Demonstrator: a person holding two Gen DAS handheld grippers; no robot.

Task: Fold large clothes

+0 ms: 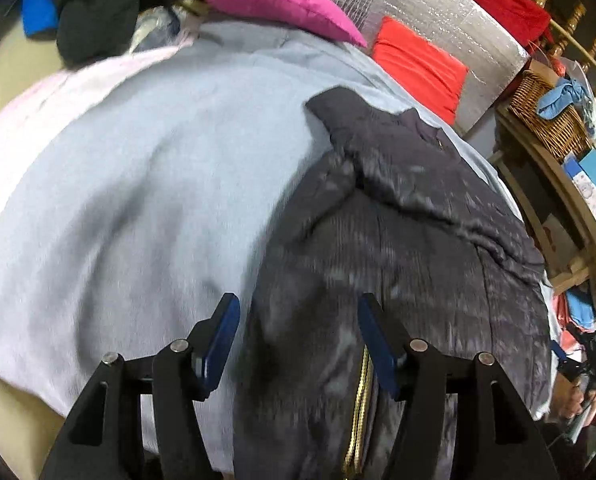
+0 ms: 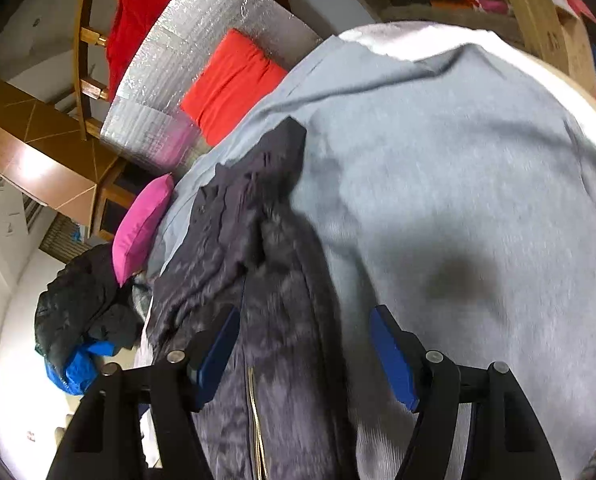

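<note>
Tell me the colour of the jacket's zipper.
Gold zipper, clearest in the left wrist view.

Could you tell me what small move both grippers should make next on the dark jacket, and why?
Probably lower both and close on the dark jacket: the left gripper and right gripper stand open above it, gripping nothing, and it lies crumpled on the grey blanket.

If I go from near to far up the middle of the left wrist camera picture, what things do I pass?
Left gripper → dark grey jacket with a gold zipper → light blue blanket → pink cushion.
</note>
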